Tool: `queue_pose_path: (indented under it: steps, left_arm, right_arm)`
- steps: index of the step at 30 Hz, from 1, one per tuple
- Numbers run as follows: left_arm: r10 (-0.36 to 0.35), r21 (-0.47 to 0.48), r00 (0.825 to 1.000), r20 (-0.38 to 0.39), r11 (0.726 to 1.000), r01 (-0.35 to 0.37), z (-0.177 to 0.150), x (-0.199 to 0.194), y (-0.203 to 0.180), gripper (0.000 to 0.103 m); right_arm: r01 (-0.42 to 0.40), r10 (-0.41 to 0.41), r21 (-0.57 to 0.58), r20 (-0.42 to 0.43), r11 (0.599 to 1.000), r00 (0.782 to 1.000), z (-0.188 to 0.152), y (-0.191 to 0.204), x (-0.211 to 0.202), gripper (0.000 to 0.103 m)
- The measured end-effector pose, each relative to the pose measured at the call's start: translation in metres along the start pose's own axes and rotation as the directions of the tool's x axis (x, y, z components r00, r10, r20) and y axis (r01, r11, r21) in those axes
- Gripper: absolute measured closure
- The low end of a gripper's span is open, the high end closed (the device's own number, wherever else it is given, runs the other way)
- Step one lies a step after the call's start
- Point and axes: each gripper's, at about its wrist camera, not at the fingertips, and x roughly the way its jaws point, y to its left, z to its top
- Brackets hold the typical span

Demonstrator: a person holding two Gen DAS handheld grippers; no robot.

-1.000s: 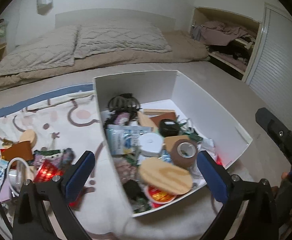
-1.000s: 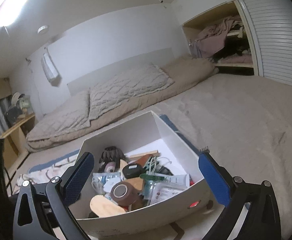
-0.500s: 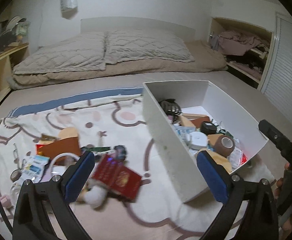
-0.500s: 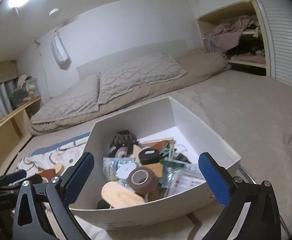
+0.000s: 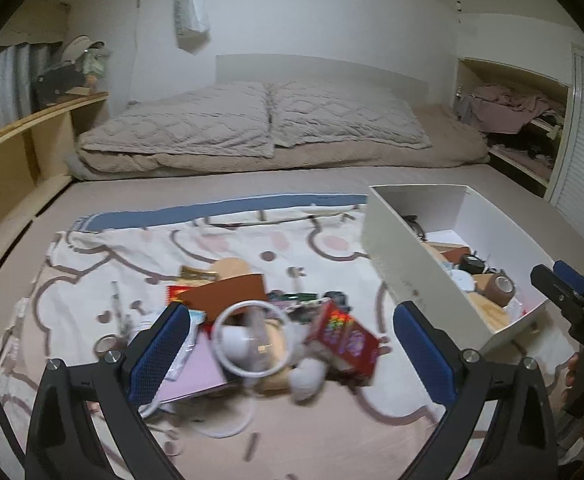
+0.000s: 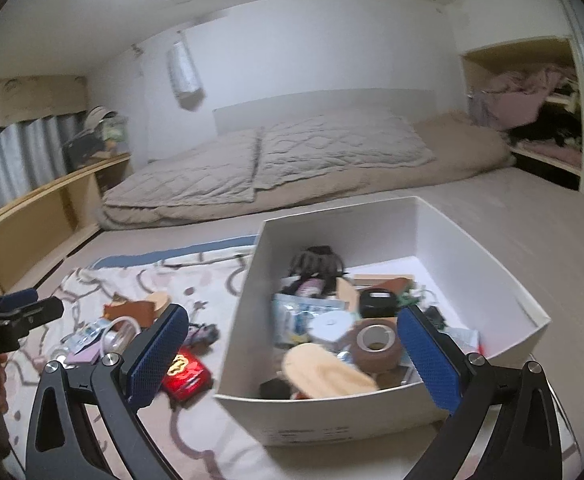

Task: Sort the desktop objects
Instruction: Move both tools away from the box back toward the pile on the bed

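Note:
A white box holds several sorted items, among them a brown tape roll and a wooden oval piece. A loose pile lies on the patterned blanket: a red packet, a clear ring-shaped object, a brown card, a pink sheet. My left gripper hangs open just above this pile with nothing between its fingers. My right gripper stands open over the box's near wall, empty.
A bed with two quilted pillows fills the back. A wooden shelf runs along the left, and an open closet with clothes is at the right. A hand holds the other gripper at the right edge.
The left gripper has swung left from over the box to the pile on the blanket. The right view has shifted slightly, and the box now sits more to the right in it.

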Motion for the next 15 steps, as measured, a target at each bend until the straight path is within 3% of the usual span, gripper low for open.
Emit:
queue_pose_path:
  steps: [10, 15]
  left_arm:
    - [0.030, -0.058, 1.000, -0.001, 0.998, -0.030, -0.023, -0.015, 0.040, 0.001]
    - [0.052, -0.061, 0.998, 0.037, 0.997, -0.049, -0.032, -0.027, 0.054, 0.001]
  right_arm:
    - [-0.090, 0.090, -0.068, -0.008, 0.994, 0.996, -0.011, 0.042, 0.000, 0.000]
    - [-0.153, 0.154, -0.094, 0.004, 0.984, 0.988, -0.022, 0.064, -0.002, 0.000]
